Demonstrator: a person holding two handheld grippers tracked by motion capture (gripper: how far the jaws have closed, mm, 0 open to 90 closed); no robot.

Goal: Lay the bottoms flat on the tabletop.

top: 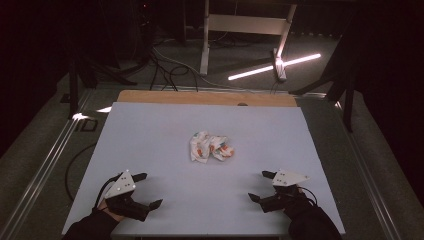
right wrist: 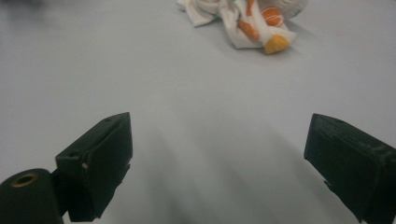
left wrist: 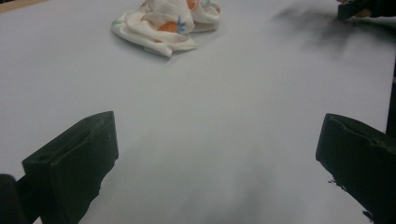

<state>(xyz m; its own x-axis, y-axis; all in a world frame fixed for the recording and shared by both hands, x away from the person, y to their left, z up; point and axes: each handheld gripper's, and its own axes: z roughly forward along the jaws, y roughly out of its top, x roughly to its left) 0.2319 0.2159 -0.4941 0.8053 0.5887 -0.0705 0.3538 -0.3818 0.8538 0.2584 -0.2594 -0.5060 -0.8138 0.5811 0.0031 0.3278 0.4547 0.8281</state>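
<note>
Item one: crumpled cloth [top: 211, 147], white with orange and blue-green print, lying bunched near the middle of your worktop [top: 150, 130], a pale grey sheet over a wooden board. In your left gripper view the cloth [left wrist: 166, 23] sits far ahead and to the left; in your right gripper view it [right wrist: 245, 16] sits far ahead, toward the right.

Item two: your left gripper [top: 144, 191], at the near left edge, fingers spread wide apart with nothing between them.

Item three: your right gripper [top: 262, 186], at the near right edge, fingers likewise wide apart over bare worktop. Both stand well apart from the cloth.
</note>
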